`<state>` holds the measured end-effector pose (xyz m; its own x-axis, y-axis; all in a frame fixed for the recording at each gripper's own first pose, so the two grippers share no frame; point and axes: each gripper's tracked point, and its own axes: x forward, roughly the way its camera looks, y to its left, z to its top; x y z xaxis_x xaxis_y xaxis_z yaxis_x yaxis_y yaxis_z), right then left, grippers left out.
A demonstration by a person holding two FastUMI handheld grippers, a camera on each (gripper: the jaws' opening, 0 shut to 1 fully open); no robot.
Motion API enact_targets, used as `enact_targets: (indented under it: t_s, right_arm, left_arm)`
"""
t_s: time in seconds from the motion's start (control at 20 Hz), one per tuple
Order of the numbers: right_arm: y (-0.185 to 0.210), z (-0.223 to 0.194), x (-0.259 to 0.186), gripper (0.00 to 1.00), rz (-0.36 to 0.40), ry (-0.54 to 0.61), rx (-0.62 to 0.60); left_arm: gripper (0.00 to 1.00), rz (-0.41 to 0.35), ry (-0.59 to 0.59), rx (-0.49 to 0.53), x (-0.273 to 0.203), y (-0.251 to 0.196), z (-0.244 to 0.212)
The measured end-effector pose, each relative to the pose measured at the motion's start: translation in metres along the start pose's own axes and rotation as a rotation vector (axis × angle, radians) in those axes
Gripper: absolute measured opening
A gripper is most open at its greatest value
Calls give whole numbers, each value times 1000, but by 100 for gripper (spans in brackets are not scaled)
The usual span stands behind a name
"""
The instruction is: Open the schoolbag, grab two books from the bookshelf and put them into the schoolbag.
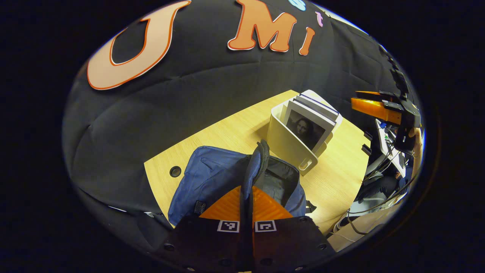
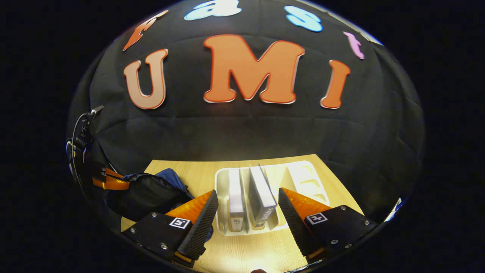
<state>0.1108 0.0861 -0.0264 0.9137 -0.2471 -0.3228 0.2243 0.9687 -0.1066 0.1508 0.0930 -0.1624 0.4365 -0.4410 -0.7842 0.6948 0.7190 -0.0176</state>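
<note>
Straight ahead of my right hand-held gripper [image 2: 248,218], fingers wide apart, two books [image 2: 250,199] stand upright in the shelf [image 2: 303,178], spines toward me, bag [image 2: 147,193] left of it, clamped by my left hand-held gripper [image 1: 246,206].

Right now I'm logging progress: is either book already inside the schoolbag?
No: in the right gripper view both books stand upright in the white bookshelf, beside the schoolbag.

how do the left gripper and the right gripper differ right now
The left gripper is shut on the schoolbag's flap edge, holding it up; the right gripper is open and holds nothing. The left gripper is over the bag, the right gripper above the books in the white bookshelf. Both have orange fingers.
</note>
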Motion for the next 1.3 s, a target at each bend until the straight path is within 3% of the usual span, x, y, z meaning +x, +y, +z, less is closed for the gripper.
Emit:
enact_targets:
  t_s: [0.45, 0.8, 1.0, 1.1, 1.15, 1.25, 1.3]
  right_arm:
    - [29, -39, 96, 95, 0, 226, -84]
    - [35, -64, 119, 95, 100, 501, -82]
    - [16, -71, 130, 95, 49, 591, -150]
    - [14, -74, 134, 82, 42, 625, -115]
    - [13, -72, 134, 55, 45, 644, -97]
    - [16, -72, 137, 38, 65, 656, -67]
    - [17, -72, 137, 37, 73, 655, -68]
  left_arm:
    - [1, -36, 24, -48, 13, 4, -13]
    - [1, -58, 54, -49, 22, 3, -17]
    - [1, -75, 63, -71, 26, 2, -21]
    - [1, -77, 69, -87, 29, 2, -23]
    - [1, -74, 75, -92, 29, 3, -24]
    - [1, -71, 81, -96, 29, 2, -24]
    - [1, -71, 83, -95, 29, 1, -25]
